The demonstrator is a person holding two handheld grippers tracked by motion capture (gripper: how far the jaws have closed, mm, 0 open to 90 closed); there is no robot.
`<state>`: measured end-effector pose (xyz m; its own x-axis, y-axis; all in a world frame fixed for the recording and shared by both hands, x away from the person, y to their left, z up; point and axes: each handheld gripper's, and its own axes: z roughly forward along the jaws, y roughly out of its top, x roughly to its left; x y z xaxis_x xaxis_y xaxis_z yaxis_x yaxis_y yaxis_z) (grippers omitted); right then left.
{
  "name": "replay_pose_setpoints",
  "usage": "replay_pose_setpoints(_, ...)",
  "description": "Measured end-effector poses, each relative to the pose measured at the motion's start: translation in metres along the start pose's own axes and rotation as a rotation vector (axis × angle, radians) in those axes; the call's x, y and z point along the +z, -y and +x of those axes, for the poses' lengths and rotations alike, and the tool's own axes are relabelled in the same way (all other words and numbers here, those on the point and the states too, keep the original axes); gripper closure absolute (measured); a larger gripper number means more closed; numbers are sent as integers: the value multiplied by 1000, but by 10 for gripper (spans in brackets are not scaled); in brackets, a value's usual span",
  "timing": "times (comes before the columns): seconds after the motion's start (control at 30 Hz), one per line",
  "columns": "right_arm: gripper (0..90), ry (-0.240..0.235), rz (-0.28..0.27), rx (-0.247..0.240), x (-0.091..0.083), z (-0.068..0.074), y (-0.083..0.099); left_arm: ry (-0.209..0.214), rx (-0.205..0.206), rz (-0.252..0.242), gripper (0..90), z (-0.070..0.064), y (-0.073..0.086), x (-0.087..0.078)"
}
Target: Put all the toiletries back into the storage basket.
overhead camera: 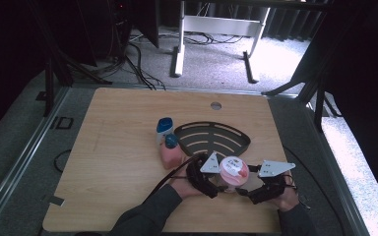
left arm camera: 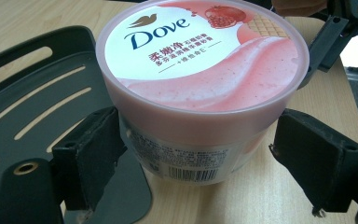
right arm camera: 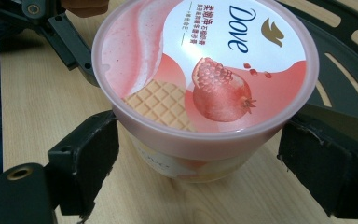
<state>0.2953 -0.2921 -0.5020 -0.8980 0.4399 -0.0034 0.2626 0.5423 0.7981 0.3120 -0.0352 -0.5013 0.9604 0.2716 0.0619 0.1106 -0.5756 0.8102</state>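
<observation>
Pink Dove tub (left arm camera: 200, 88) sits between both grippers' spread jaws — left (left arm camera: 200, 158), right (right arm camera: 205, 163).

- Dove tub (left arm camera: 200, 70): lower wall & base hid behind left gripper (left arm camera: 196, 158) jaw pads; contact w/ pads couldn't be told.
- Black tray (left arm camera: 32, 102), left of tub: cut off by pic edge.
- Small label print on tub: too tiny to read.

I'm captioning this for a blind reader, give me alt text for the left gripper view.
A pink-lidded Dove tub stands on a wooden table between the left tool's two open black jaws. A black slotted tray lies behind it on the left.
</observation>
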Motion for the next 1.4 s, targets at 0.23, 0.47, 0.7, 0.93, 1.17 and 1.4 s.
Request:
replay_pose_setpoints(0.23,123,1,-8,0,-2,-5,-5,-6,3,-11,157,5,-5,-2)
replay_pose_setpoints(0.47,123,-5,-15,0,-2,-13,-11,-20,-5,-14,157,11,-9,-3)
replay_pose_setpoints(0.7,122,-3,-24,3,-2,-21,-16,-30,-6,-20,157,19,-15,-4)
replay_pose_setpoints(0.93,122,1,-18,-9,-3,-29,-24,-37,-20,-24,157,26,-19,-3)
replay_pose_setpoints(1.17,121,1,-7,-8,-1,-37,-27,-42,-33,-20,156,32,-21,0)
replay_pose_setpoints(1.4,120,4,-2,9,0,-47,-29,-44,-49,-22,156,40,-24,5)
